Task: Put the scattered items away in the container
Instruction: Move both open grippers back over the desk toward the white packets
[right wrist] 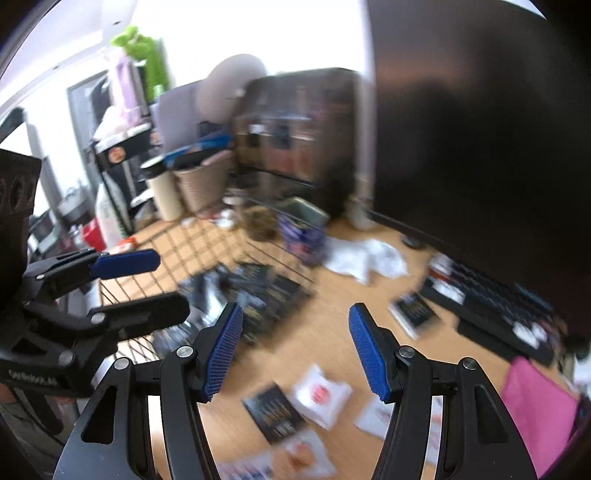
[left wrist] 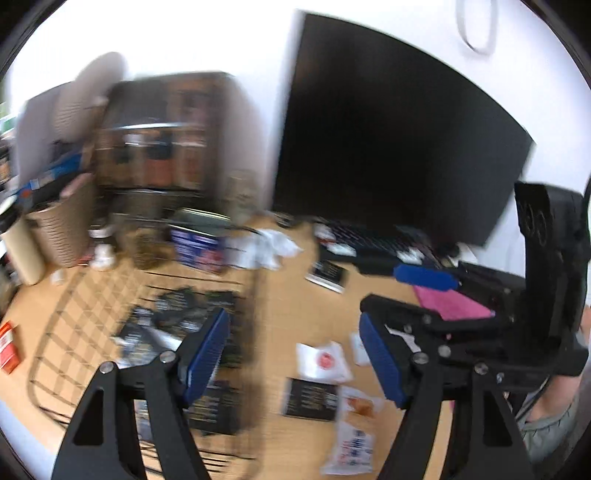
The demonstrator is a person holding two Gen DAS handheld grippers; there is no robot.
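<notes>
Both the left gripper (left wrist: 291,354) and the right gripper (right wrist: 295,350) stand open and empty above the desk (left wrist: 325,306). Loose packets lie beyond and below the jaws: a dark sachet (right wrist: 275,411), its long axis slanting away to the left, beside a white packet (right wrist: 319,395). The wire basket (left wrist: 88,295) sits left of the jaws. Everything is blurred, so a hasty grab could pinch two overlapping packets or miss them.

A white wall (left wrist: 229,33) stands behind a wooden desk (left wrist: 291,310), with a large dark monitor (left wrist: 388,147) at the right, a brown cabinet (left wrist: 162,133), blurred and perhaps a chest, at the left, a woven bin (right wrist: 199,184) beside it, and bright daylight above.
</notes>
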